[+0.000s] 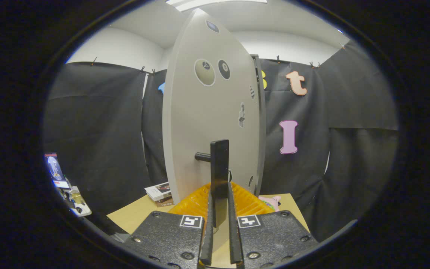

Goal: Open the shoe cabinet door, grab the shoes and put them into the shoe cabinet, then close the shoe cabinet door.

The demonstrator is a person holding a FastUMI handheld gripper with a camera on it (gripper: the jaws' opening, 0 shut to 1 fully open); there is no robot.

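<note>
Shoe cabinet door (pixel 211 123) swung open, seen nearly edge-on, standing upright just beyond the tongs, pale grey with round stickers near the top. Black bar handle (pixel 219 175) standing off the door on a short peg, upright, its lower end dropping between the two fingers. Tongs (pixel 220 239) narrowed around that handle, a finger close on each side; whether both actually press on it cannot be told. Orange ribbed tray (pixel 246 201) lying at the foot of the door, just ahead of the fingers, on a tan bench (pixel 134 215). Something pink (pixel 271 201) at the tray's right edge, too hidden to name. Small stack of books (pixel 159 192) on the bench left of the door. Far left, a cluttered edge with a blue package (pixel 54 168).
</note>
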